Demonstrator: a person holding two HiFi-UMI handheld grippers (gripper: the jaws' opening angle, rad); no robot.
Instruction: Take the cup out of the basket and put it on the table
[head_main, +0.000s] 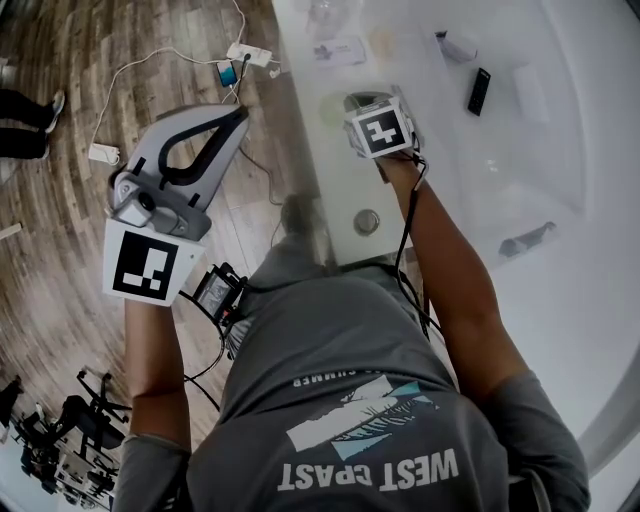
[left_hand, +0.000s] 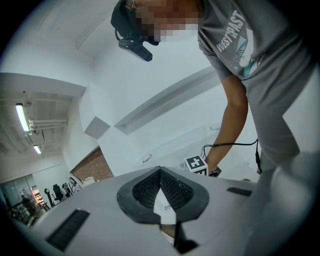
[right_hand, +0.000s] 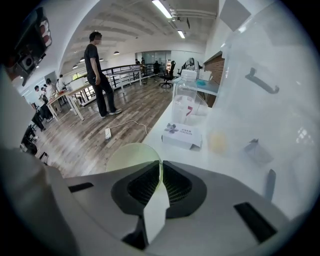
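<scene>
A pale green cup (right_hand: 131, 156) stands on the white table (head_main: 345, 205) near its left edge, also seen as the cup (head_main: 334, 109) in the head view. My right gripper (right_hand: 160, 164) is shut on the cup's thin wall, with one jaw inside and one outside. From above, the right gripper (head_main: 353, 104) is mostly hidden under its marker cube. My left gripper (head_main: 238, 114) is held out over the wooden floor, left of the table. That left gripper (left_hand: 160, 171) is shut with nothing in it. No basket is in view.
On the table lie a white box (right_hand: 182, 135), a clear plastic container (right_hand: 186, 97), a black remote (head_main: 479, 90) and a round metal fitting (head_main: 366, 221). A power strip (head_main: 250, 52) and cables lie on the floor. A person (right_hand: 97, 70) stands further off.
</scene>
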